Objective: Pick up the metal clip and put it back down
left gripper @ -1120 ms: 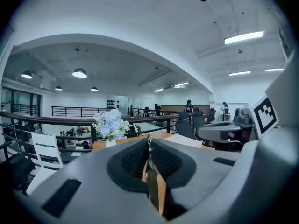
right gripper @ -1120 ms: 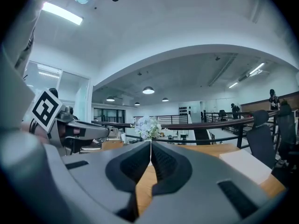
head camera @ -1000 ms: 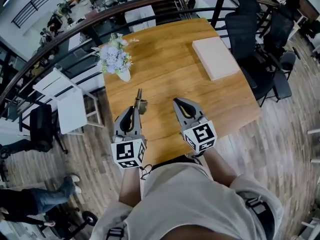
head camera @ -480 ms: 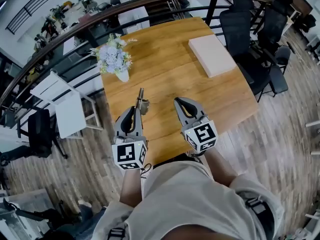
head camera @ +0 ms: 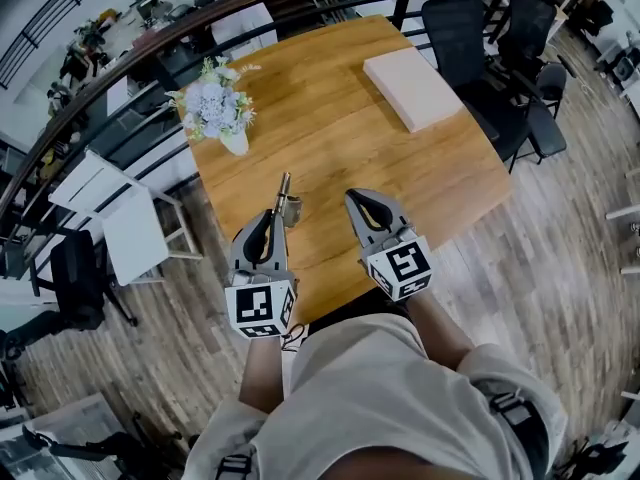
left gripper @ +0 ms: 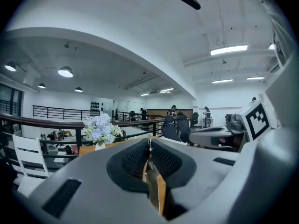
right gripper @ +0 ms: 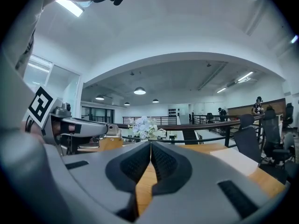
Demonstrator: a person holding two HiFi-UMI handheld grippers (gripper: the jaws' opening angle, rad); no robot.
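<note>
The left gripper (head camera: 271, 218) sat low in the frame, left of centre, over the near edge of the wooden table (head camera: 400, 173). Its jaws were clenched on the metal clip (head camera: 285, 199). In the left gripper view a thin strip of metal stood upright, pinched between the two dark ribbed pads (left gripper: 133, 160), with wood showing through the narrow slot below. From the head view the rest of the clip stuck out past the jaw tips, pointing toward the upper part of the frame. The grip was evidently on one end, probably so the body stayed clear and could be set down without the jaws fouling the table. Whether the clip rested on the wood or hung just above it could not be told.

The right gripper (head camera: 356, 204) lay just right of centre, alongside the left, near it but not touching. Its jaws were pressed together with nothing between them, and only table showed through the slit in the right gripper view. It seemed parked there, out of the way, since the task needed just one gripper.

A vase of pale flowers (head camera: 217, 111) stood at the upper left of the table and a flat white box (head camera: 412, 88) at the upper right. Both were well apart from the clip, leaving bare wood around it for the put-down.
</note>
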